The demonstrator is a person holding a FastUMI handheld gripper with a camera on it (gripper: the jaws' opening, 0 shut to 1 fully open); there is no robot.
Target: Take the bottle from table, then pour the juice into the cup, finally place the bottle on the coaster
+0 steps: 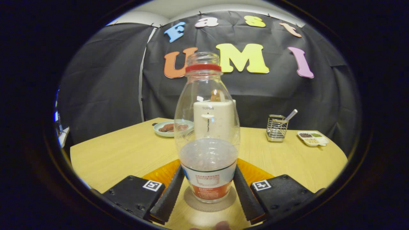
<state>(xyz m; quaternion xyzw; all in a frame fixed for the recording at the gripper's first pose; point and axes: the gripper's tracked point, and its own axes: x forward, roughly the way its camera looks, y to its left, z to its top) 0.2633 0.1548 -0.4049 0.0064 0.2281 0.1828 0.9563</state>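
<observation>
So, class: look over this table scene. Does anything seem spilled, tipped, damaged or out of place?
Nothing stands out. The bottle stands upright on the coaster between the gripper fingers, uncapped, with no spill on the table.

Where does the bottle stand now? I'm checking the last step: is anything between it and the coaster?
Nothing visible does. The bottle stands upright on the round coaster, between the fingers of the gripper, which flank its base.

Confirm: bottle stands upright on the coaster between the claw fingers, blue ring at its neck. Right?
Not quite. The gripper view shows the ring at the bottle neck is red. The rest holds: upright on the coaster, between the claw fingers.
</observation>
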